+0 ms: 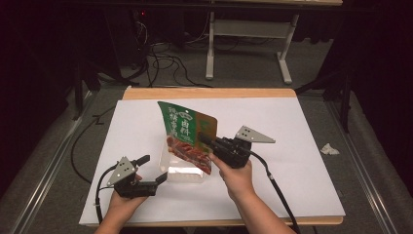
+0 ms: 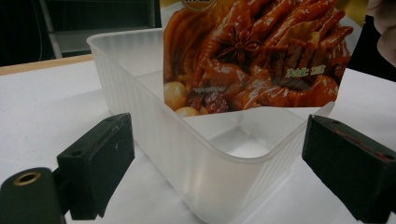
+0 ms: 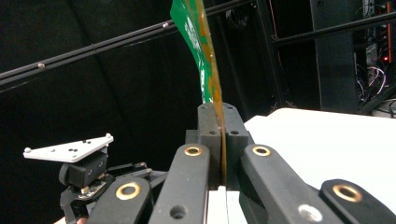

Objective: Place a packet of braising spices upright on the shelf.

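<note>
Left gripper jaws wide apart flanking clear tub, right gripper jaws clamped on snack pouch

The right hand-held gripper clamps a green-orange pouch edge-on (left hand-held gripper beyond, state unclear).

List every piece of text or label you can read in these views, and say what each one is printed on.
Large white Chinese characters down the green top of the food pouch: too blurred to quote.
Round white logo at the pouch's top: unreadable.
Small yellow print over the braised meat picture, seen in the left gripper view: blurred, unreadable.
Clear plastic container, both grippers: no text.
</note>
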Action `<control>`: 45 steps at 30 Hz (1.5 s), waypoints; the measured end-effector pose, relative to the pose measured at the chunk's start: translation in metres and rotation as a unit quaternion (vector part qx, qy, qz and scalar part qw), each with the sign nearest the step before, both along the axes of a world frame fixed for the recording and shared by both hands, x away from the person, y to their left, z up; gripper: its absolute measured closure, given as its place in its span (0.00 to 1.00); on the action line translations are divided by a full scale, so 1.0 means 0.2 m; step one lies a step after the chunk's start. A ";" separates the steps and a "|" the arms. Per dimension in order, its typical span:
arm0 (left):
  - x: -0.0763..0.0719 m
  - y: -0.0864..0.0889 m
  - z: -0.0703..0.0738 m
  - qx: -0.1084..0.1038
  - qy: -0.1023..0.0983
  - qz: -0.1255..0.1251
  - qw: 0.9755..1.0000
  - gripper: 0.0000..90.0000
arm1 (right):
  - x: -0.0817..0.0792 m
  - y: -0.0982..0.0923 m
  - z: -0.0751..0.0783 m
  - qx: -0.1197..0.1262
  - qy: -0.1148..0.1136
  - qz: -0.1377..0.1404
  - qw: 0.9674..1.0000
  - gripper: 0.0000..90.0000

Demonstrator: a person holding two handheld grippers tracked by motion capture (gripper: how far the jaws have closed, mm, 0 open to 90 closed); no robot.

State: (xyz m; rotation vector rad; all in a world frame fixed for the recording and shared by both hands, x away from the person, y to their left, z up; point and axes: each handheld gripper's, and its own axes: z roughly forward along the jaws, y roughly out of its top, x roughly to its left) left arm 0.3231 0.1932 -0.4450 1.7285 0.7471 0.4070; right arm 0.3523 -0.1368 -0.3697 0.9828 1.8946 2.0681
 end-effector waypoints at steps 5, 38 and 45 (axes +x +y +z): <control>0.00 0.00 0.00 -0.003 -0.002 -0.001 1.000 0.11 | 0.01 0.04 -0.02 -0.005 0.002 0.004 1.000 1.00; 0.00 -0.02 -0.01 0.003 0.006 -0.019 1.000 0.11 | 0.06 0.11 -0.13 0.019 0.007 -0.008 1.000 1.00; 0.00 -0.01 0.00 0.001 0.004 -0.017 1.000 0.11 | 0.06 0.12 -0.15 0.017 -0.001 -0.014 1.000 1.00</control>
